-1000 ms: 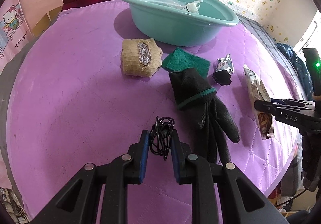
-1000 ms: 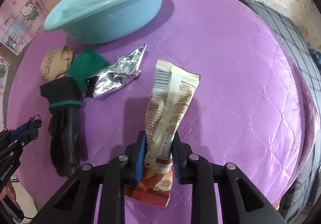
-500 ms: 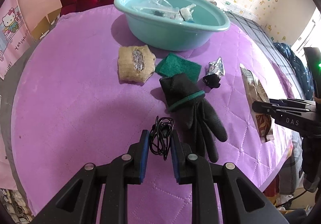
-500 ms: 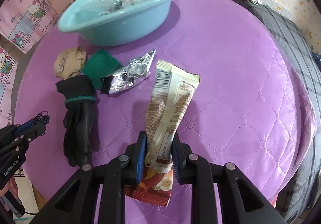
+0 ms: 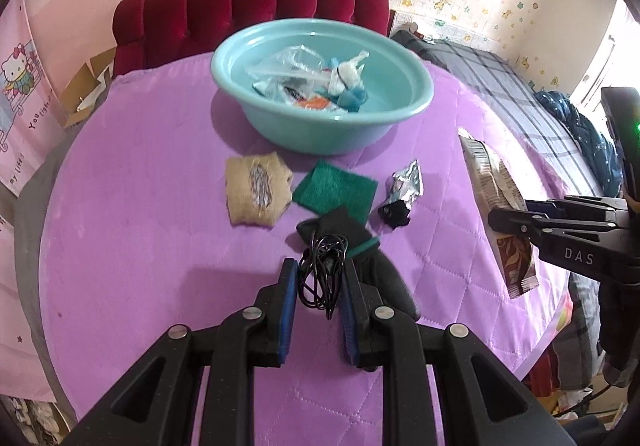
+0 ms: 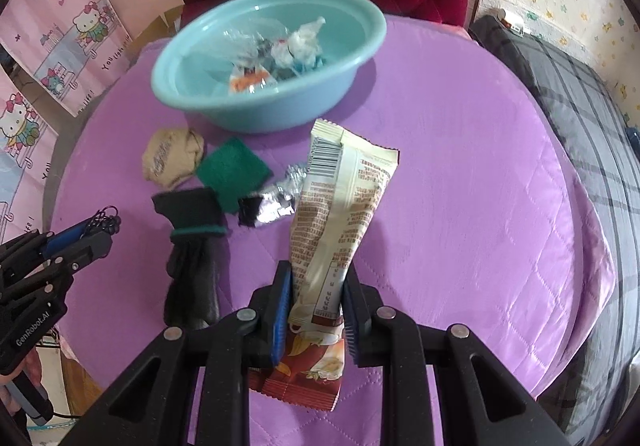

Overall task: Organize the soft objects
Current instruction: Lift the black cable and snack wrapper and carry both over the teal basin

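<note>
My left gripper is shut on a coiled black cable and holds it above the purple table. It also shows in the right wrist view. My right gripper is shut on a cream snack packet, held upright above the table; it shows in the left wrist view. The teal basin stands at the table's far side with plastic bags and wrappers inside. On the table lie a black glove, a green scrub pad, a beige rolled sock and a crumpled foil wrapper.
The round table has a purple quilted cover. A red padded headboard stands behind it. A grey plaid bed is to the right. Cartoon cat posters hang on the left wall.
Both grippers have risen and tilted so the basin's inside shows. The left gripper with the cable moved forward over the glove's cuff. The right still holds the packet.
</note>
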The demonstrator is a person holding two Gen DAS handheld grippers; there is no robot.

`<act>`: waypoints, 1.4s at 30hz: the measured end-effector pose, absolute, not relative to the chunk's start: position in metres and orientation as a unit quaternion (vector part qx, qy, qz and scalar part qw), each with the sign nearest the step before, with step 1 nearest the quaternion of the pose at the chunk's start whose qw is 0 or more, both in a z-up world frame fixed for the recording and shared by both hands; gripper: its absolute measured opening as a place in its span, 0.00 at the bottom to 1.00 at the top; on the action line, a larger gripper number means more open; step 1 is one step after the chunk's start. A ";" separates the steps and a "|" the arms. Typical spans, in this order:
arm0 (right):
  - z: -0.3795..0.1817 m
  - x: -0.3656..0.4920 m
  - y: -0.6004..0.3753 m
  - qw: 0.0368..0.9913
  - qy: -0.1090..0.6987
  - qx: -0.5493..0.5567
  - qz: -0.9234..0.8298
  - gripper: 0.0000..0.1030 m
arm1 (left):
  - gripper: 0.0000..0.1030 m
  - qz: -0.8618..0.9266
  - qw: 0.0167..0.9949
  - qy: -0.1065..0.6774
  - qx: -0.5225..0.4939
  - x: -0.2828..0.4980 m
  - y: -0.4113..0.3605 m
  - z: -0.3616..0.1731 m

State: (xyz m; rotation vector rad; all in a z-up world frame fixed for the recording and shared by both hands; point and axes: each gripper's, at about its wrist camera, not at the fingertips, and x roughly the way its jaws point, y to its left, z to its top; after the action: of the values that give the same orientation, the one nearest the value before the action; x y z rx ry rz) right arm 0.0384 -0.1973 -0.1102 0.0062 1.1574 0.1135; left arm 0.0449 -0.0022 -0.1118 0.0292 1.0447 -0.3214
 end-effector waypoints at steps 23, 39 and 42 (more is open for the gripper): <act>-0.041 0.106 -0.181 0.862 0.498 0.001 0.096 0.23 | 0.22 -0.185 0.874 0.447 0.038 0.120 -0.019 -0.054; -0.035 0.191 -0.176 0.863 0.494 0.003 0.108 0.24 | 0.22 -0.191 0.869 0.455 0.035 0.195 -0.025 -0.068; -0.041 0.207 -0.174 0.861 0.497 0.004 0.108 0.24 | 0.22 -0.193 0.868 0.457 0.037 0.208 -0.026 -0.073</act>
State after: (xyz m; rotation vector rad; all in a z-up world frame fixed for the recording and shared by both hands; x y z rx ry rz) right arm 0.2067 -0.1742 -0.0411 0.0083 1.0428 0.2276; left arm 0.2079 -0.0256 -0.0729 0.0771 0.9560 -0.4030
